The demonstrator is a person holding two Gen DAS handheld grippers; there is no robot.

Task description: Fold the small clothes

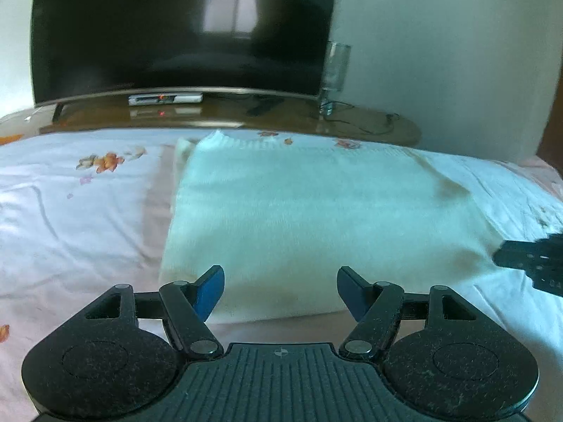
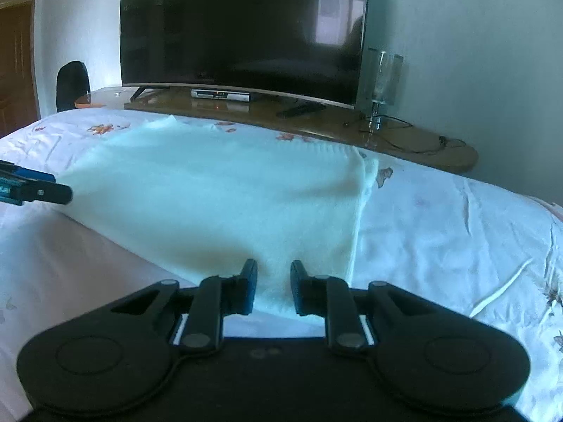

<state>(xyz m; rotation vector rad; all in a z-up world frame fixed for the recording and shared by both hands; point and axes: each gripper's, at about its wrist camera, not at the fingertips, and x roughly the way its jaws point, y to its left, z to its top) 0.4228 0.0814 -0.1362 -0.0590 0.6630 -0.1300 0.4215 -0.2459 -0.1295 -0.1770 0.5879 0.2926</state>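
Now holding both claws over near edge of pale white knitted garment (image 1: 299, 218), spread flat on pink floral bedsheet (image 1: 70, 218). My left gripper (image 1: 280, 290) spread wide, nothing between blue pads, garment's near hem just ahead and below. My right gripper (image 2: 273, 286) narrowed, small gap left; garment's near right corner sits between fingers, whether pads press it I cannot tell. Beyond claws: dark curved television (image 2: 242, 31) on wooden sideboard (image 2: 404, 140), glass lamp (image 2: 381, 84) at its right.

A dark television (image 2: 242, 24) stands on a wooden shelf (image 2: 404, 140) beside a glass lamp (image 2: 381, 81).
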